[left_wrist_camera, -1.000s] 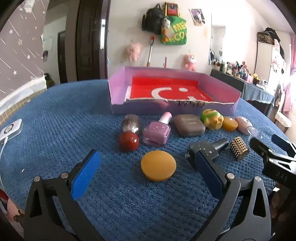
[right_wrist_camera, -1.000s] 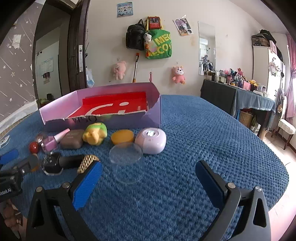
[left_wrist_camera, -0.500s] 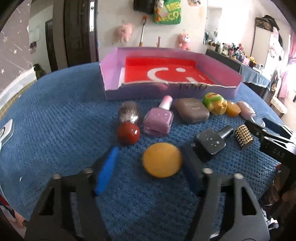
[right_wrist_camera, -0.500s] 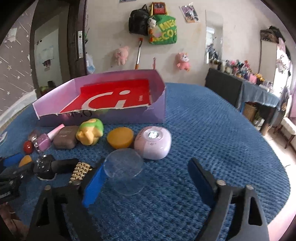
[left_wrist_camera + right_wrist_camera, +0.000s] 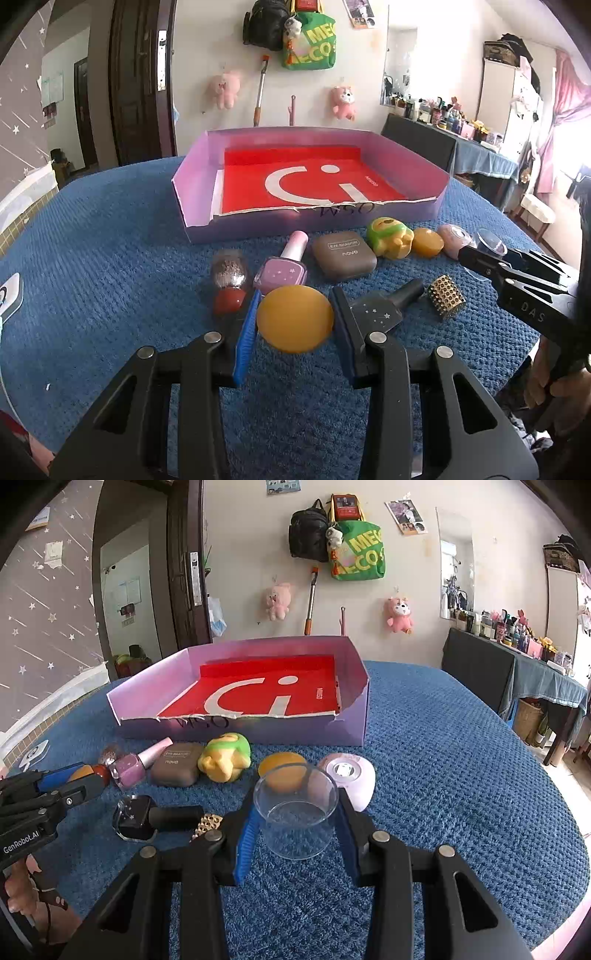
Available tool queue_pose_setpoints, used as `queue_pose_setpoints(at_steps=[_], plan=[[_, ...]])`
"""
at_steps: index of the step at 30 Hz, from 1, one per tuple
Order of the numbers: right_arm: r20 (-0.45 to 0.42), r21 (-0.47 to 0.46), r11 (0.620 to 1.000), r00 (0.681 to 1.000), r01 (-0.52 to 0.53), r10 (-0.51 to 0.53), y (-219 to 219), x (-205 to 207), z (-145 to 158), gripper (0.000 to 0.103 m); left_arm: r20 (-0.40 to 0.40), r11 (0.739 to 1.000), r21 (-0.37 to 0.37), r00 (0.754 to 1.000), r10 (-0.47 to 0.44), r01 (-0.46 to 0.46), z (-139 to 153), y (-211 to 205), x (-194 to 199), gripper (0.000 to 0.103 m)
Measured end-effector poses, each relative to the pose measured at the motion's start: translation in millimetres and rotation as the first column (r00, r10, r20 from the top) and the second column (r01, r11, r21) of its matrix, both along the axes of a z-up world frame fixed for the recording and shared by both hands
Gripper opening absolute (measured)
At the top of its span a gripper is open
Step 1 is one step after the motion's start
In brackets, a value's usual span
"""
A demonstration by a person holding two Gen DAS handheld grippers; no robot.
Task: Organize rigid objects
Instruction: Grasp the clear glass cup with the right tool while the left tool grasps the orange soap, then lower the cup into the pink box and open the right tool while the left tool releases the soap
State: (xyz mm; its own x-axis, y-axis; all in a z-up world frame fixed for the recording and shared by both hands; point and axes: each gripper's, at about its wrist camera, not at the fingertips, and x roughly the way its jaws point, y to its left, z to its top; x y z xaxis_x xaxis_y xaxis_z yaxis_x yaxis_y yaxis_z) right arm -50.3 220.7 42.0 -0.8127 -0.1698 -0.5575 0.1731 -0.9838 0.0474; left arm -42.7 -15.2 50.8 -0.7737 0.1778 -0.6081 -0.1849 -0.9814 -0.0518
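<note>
My left gripper (image 5: 294,328) is shut on an orange round disc (image 5: 294,319), its blue pads against both sides. My right gripper (image 5: 295,823) is shut on a clear plastic cup (image 5: 296,812). A purple cardboard tray (image 5: 404,216) with a red sheet inside stands behind the objects; it also shows in the right wrist view (image 5: 354,720). In front of it lie a pink nail polish bottle (image 5: 282,271), a brown eyeshadow case (image 5: 343,254), a green-yellow toy (image 5: 389,236), a small orange disc (image 5: 427,242) and a pink round case (image 5: 351,779).
A glitter bottle (image 5: 229,271) with a red cap (image 5: 228,300), a black bottle (image 5: 384,308) and a gold studded cap (image 5: 446,301) lie on the blue textured cloth (image 5: 110,240). A white device (image 5: 9,299) lies at the left edge. A dark side table (image 5: 517,675) stands at the right.
Both grippers moved forward and closed: the left one took hold of the orange disc, the right one took hold of the clear cup.
</note>
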Motion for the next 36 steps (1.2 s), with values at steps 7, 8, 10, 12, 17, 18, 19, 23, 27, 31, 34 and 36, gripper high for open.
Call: queue_pose_setpoints(at_steps=[7, 8, 10, 12, 17, 18, 19, 23, 27, 31, 34, 36], plan=[[0.013, -0.019, 1.0, 1.0, -0.017, 0.017, 1.9, -6.8, 5.4, 0.041, -0.019, 1.0, -0.008, 1.0, 0.005, -0.005, 11.8, 0.7, -5.3, 0.036], [0.007, -0.022, 1.0, 1.0, -0.022, 0.022, 1.8, -9.5, 10.1, 0.041, -0.028, 1.0, -0.008, 1.0, 0.007, -0.007, 16.5, -0.2, -7.7, 0.036], [-0.016, -0.018, 0.999, 0.999, -0.035, 0.035, 1.8, -16.8, 24.3, 0.041, -0.05, 1.0, -0.016, 0.999, 0.015, -0.016, 29.0, -2.6, -14.3, 0.036], [-0.044, -0.007, 0.999, 0.998, -0.045, 0.044, 0.6, -27.0, 39.1, 0.041, -0.074, 0.999, -0.039, 0.997, 0.02, -0.023, 40.3, -4.1, -25.0, 0.036], [-0.034, -0.003, 0.998, 0.997, -0.068, 0.068, -2.2, -71.2, 61.7, 0.041, -0.064, 0.997, -0.076, 0.998, 0.03, -0.035, 52.8, -8.9, -64.0, 0.036], [-0.022, -0.004, 0.997, 0.997, -0.074, 0.074, -2.6, -81.2, 63.0, 0.041, -0.052, 0.996, -0.081, 0.998, 0.028, -0.032, 53.2, -10.1, -75.3, 0.036], [-0.008, 0.003, 0.997, 0.997, -0.079, 0.079, -4.5, -90.1, 63.6, 0.041, -0.041, 0.995, -0.088, 0.999, 0.032, -0.035, 52.8, -11.3, -83.4, 0.036], [0.065, 0.062, 0.993, 0.993, -0.1, 0.096, -15.3, -132.6, 58.0, 0.041, 0.026, 0.995, -0.096, 0.999, 0.033, -0.031, 47.3, -17.4, -120.7, 0.036], [0.143, 0.118, 0.986, 0.984, -0.12, 0.103, -25.5, -161.5, 44.7, 0.042, 0.089, 0.991, -0.132, 0.996, 0.023, -0.011, 36.7, -15.9, -149.6, 0.036], [0.224, 0.133, 0.98, 0.968, -0.147, 0.115, -29.7, -179.0, 30.2, 0.042, 0.146, 0.988, -0.152, 0.989, 0.014, 0.008, 24.7, -13.5, -165.4, 0.036], [0.238, 0.175, 0.972, 0.964, -0.159, 0.115, -34.1, -183.9, 26.8, 0.042, 0.183, 0.989, -0.151, 0.983, 0.027, 0.001, 16.4, -15.7, -175.8, 0.036], [0.25, 0.185, 0.968, 0.961, -0.17, 0.121, -36.8, -186.2, 26.2, 0.042, 0.172, 0.982, -0.188, 0.984, 0.035, -0.002, 13.9, -13.4, -179.3, 0.036]])
